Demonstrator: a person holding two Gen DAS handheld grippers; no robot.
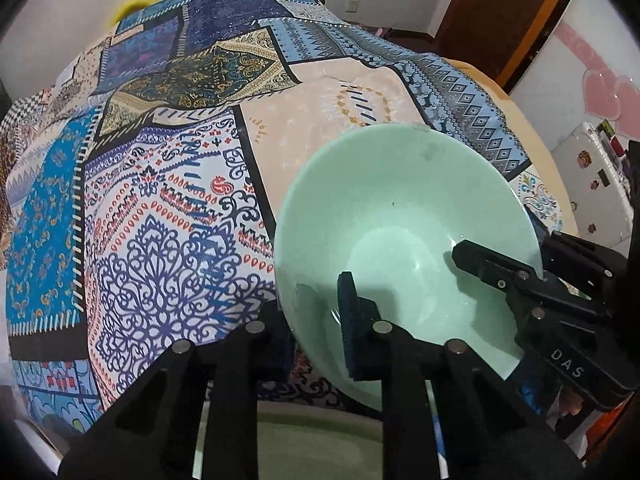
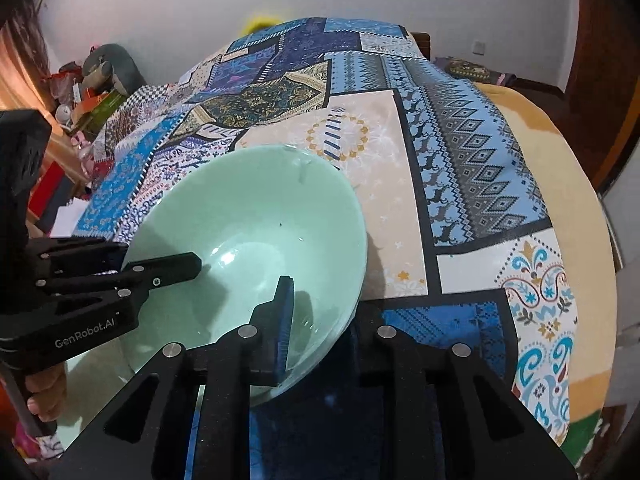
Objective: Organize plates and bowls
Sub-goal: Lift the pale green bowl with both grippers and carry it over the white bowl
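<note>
Both the left gripper (image 1: 320, 316) and right gripper (image 2: 316, 320) pinch opposite rims of the glossy mint-green glass bowl (image 1: 400, 208), likely slippery and breakable.

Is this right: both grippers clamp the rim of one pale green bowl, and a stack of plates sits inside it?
Not quite. Both the left gripper and the right gripper do clamp the rim of the pale green bowl, but no plates sit inside it. The left wrist view shows its inside holding only the fingers reaching over the rim; the right wrist view agrees.
</note>
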